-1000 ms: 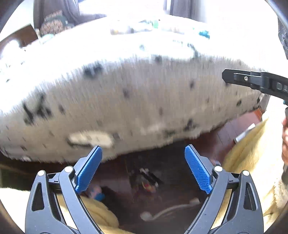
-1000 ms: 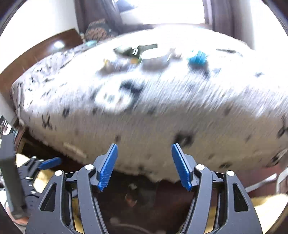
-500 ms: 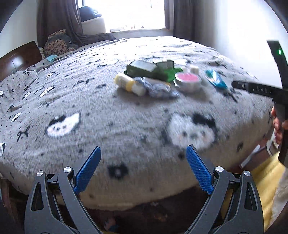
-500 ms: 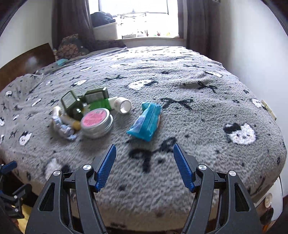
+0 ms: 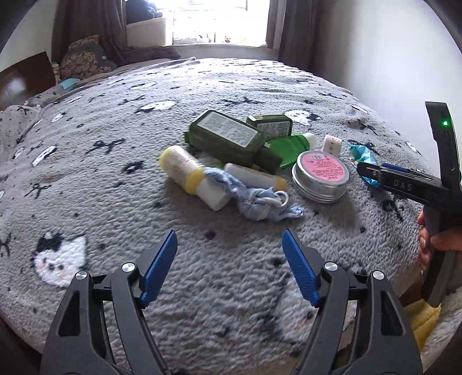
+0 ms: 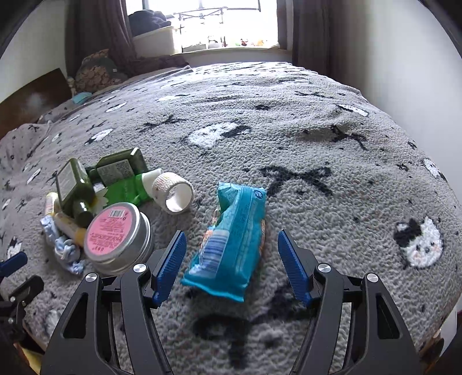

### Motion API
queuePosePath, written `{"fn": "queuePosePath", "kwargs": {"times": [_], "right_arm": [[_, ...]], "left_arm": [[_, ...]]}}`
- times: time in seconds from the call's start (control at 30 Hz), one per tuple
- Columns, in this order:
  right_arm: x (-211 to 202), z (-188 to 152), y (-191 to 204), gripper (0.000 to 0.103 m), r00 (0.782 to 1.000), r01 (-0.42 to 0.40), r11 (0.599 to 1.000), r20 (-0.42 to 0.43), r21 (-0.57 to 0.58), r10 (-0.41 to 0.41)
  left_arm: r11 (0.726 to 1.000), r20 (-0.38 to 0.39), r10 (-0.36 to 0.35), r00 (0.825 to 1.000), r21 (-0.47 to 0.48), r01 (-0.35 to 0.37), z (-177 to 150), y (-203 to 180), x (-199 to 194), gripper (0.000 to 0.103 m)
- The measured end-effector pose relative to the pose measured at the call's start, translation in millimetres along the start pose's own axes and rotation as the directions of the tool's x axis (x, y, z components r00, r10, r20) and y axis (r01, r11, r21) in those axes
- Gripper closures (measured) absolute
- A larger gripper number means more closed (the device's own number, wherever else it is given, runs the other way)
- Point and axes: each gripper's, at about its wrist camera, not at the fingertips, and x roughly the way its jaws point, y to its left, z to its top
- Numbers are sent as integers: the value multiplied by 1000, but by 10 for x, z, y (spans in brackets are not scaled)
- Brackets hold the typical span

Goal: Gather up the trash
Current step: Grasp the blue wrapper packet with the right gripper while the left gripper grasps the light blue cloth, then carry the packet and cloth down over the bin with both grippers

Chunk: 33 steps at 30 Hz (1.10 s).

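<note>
A pile of small items lies on the grey patterned bed cover [image 5: 115,202]. A teal snack wrapper [image 6: 231,239] lies between the open jaws of my right gripper [image 6: 231,253], apart from both pads. Left of it sit a round tin with a pink label [image 6: 115,233], a white tape roll [image 6: 176,193], a green tube [image 6: 127,187] and dark green bottles [image 6: 75,184]. My left gripper [image 5: 229,253] is open and empty, hovering short of a crumpled blue cloth scrap [image 5: 260,202] and a yellow-capped tube [image 5: 190,173]. The wrapper's end [image 5: 361,155] shows behind the right gripper's finger.
The bed fills both views. A dark wooden headboard [image 5: 26,78] and patterned pillows [image 5: 83,57] are at the far left. A window with dark curtains [image 6: 231,26] is behind. A white wall [image 6: 404,72] runs along the right. The bed edge drops off near the grippers.
Both grippers rose from below the bed edge and moved forward over the cover. The right gripper now straddles the teal wrapper. The left gripper came nearer the pile.
</note>
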Motion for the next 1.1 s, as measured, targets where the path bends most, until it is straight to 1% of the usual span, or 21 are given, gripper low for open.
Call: {"fn": "queuePosePath", "kwargs": {"times": [0.1, 0.2, 0.27, 0.37, 0.43, 0.47, 0.5, 0.53, 0.57, 0.7, 0.83, 0.93, 1.1], "right_arm": [[59, 33, 21, 38, 1000, 2, 1000, 1, 5, -2], [102, 49, 50, 44, 1000, 9, 1000, -4, 2, -9], [136, 50, 54, 51, 1000, 21, 1000, -13, -1, -21], [162, 41, 31, 54, 999, 26, 1000, -20, 3, -26], [160, 37, 11, 55, 1000, 21, 1000, -22, 4, -21], [159, 33, 10, 57, 999, 24, 1000, -23, -2, -24], [155, 26, 2, 59, 999, 25, 1000, -21, -3, -25], [145, 20, -6, 62, 1000, 21, 1000, -18, -3, -21], [121, 13, -6, 63, 1000, 17, 1000, -15, -7, -17], [13, 0, 2, 67, 1000, -9, 1000, 2, -23, 9], [-164, -18, 18, 69, 999, -19, 999, 47, -40, 21], [-319, -28, 27, 69, 996, -21, 999, 88, -49, 25], [-665, -38, 39, 69, 983, -59, 996, 168, -59, 69]], "left_arm": [[1000, -10, -6, 1000, 10, 6, 43, -105, 101, 33], [999, -13, -17, 1000, 34, 18, 92, -221, 185, 33], [999, -24, -20, 1000, 45, 21, 128, -274, 262, 36], [999, -47, -13, 999, 31, 14, 189, -284, 390, 40], [999, -59, -21, 998, 27, 22, 226, -282, 468, 44], [999, -63, -27, 998, 28, 29, 242, -284, 498, 47], [999, -66, -34, 997, 33, 36, 254, -286, 521, 54], [999, -68, -37, 997, 34, 40, 262, -282, 531, 58], [999, -67, -42, 997, 32, 44, 269, -273, 535, 60], [998, -59, -61, 996, 24, 62, 249, -229, 504, 64], [997, -46, -65, 997, 30, 67, 191, -242, 391, 67], [997, -30, -66, 997, 46, 67, 129, -280, 235, 68], [996, 25, -62, 998, 58, 60, 72, -324, -115, 68]]}}
